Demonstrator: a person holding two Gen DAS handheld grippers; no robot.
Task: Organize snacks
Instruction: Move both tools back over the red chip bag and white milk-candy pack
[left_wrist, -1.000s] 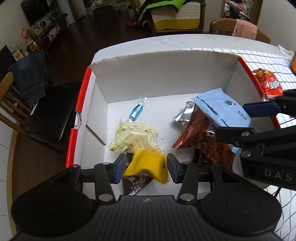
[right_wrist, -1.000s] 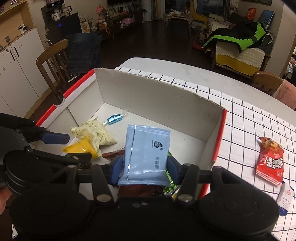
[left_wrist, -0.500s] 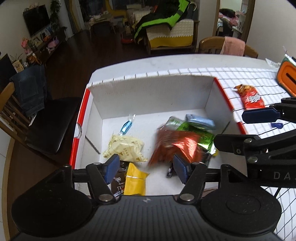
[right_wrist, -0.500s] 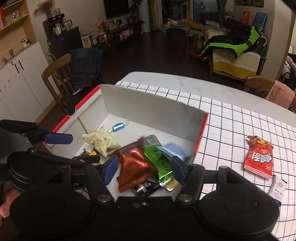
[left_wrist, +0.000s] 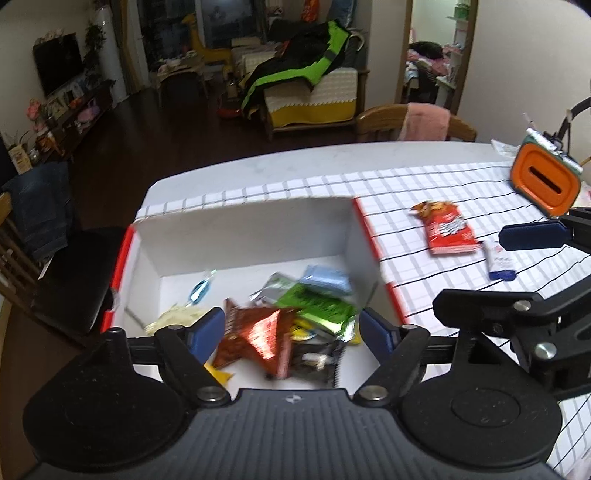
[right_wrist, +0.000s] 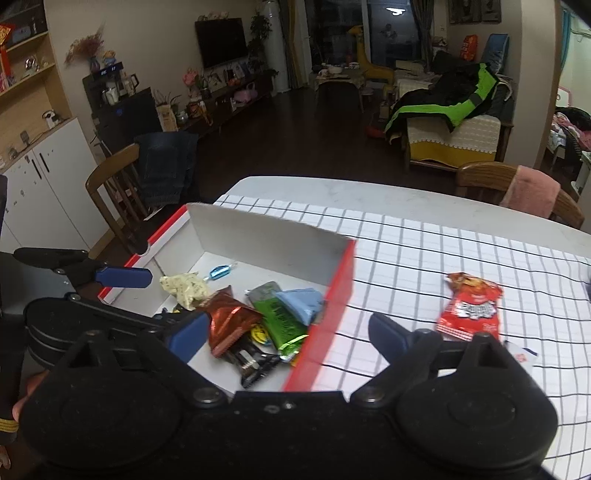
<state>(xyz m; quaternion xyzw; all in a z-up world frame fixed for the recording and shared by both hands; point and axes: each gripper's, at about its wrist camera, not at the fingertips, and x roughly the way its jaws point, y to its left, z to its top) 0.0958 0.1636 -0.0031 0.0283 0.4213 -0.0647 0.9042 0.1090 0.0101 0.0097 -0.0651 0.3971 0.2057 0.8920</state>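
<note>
A white cardboard box with red rims (left_wrist: 240, 236) (right_wrist: 269, 243) holds several snacks: a light blue packet (left_wrist: 327, 278) (right_wrist: 301, 302), a green packet (left_wrist: 317, 304) (right_wrist: 282, 319), a copper-red packet (left_wrist: 258, 334) (right_wrist: 229, 317), a pale yellow bag (right_wrist: 184, 288) and a blue candy (left_wrist: 199, 291) (right_wrist: 219, 271). My left gripper (left_wrist: 293, 332) is open and empty above the box's near side. My right gripper (right_wrist: 286, 330) is open and empty over the box's right rim. A red snack packet (left_wrist: 445, 229) (right_wrist: 469, 306) lies on the checked tablecloth right of the box.
A small white and blue sachet (left_wrist: 498, 260) lies beside the red packet. An orange container (left_wrist: 545, 184) stands at the table's far right. Wooden chairs (right_wrist: 122, 192) (left_wrist: 406, 123) stand around the table. The checked cloth (right_wrist: 424, 258) covers the table right of the box.
Both grippers let go of their snacks and opened: the yellow packet and the light blue packet now lie in the box. Both grippers drew back and up, the right one shifting rightwards.
</note>
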